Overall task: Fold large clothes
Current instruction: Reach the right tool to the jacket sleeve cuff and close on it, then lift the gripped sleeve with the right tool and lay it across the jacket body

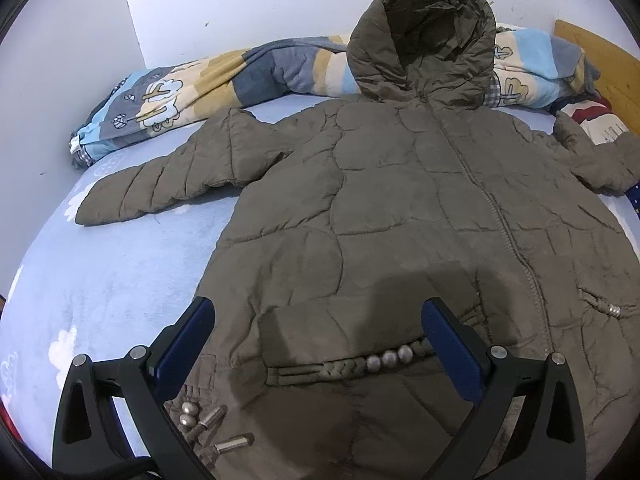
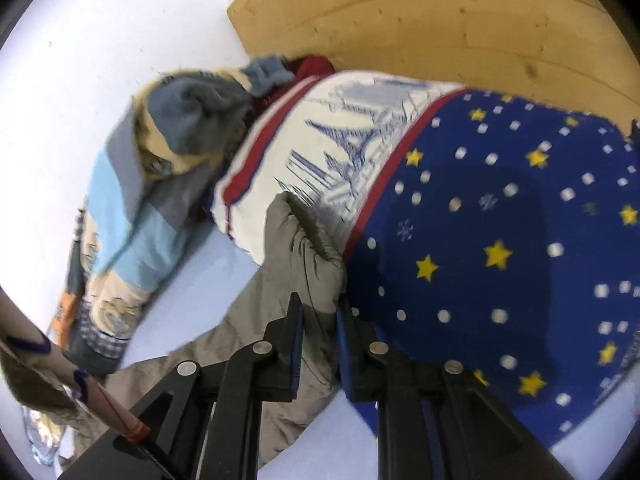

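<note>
**A:** Start with the big picture. Where's the garment?

**B:** The olive padded jacket (image 1: 400, 208) lies front-up and spread flat on the pale blue bed sheet (image 1: 100, 280), zip running from hood (image 1: 420, 40) down toward the hem nearest us. The hood rests against the rolled striped blanket (image 1: 248, 76) along the wall. Both sleeves stick out sideways, so the jacket's long axis runs away from the person and the sleeves lie across it.

**A:** And which claw is closer to what needs moving?

**B:** The right gripper (image 2: 320, 320) is already at the right sleeve (image 2: 304, 256). Its jaws stand drawn in on the sleeve just short of the cuff, fabric bunched between the blue pads, so I read it as clamped. The cuff end points forward and away from it, up against the star-print pillow (image 2: 500, 240) and the Eiffel Tower cushion (image 2: 320, 152).

**A:** The left one?

**B:** The left gripper (image 1: 320, 344) hovers over the hem on the jacket's left side, jaws wide apart, nothing between them but the braided drawcord with its metal beads (image 1: 388, 358) below. The left sleeve (image 1: 172, 184) lies well off, ahead and to its left.

**A:** So the next move?

**B:** Probably the right sleeve gets carried inward across the chest, toward the zip (image 1: 496, 208). The body lies to the left of that claw, so the pull should go leftward, crosswise to the long axis.
</note>
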A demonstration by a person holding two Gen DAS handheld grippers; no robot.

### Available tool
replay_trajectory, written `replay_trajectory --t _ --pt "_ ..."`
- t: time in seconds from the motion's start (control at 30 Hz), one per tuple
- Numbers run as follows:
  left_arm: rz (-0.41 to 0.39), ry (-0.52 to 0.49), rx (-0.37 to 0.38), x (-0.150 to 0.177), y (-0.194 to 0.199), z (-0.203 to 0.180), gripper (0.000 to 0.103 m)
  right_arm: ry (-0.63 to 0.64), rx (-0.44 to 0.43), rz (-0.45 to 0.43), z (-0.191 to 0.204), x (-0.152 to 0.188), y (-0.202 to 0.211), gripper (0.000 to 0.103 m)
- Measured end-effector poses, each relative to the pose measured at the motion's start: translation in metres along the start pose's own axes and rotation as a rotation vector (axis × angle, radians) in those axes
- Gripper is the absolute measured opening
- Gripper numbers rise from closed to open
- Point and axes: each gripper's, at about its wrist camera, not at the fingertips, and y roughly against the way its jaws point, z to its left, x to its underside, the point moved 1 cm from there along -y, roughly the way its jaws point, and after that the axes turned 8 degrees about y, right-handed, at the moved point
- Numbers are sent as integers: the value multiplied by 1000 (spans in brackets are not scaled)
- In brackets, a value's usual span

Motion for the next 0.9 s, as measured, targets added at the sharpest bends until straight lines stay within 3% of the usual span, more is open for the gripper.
replay_trajectory --t 0.2,0.3,0.43,0.63,0.9 --pt "127 24 -4 17 -24 -7 103 36 -37 -81 41 -25 76 16" --pt "120 48 -4 10 -18 -2 103 68 -88 -123 70 -35 118 16" --pt "54 81 27 0 6 3 103 137 -172 -162 119 -36 168 16" --pt "-21 68 48 -10 33 3 103 255 -309 -169 214 -7 229 16" --pt "-53 113 78 -18 48 16 103 384 -482 -90 331 56 260 16"
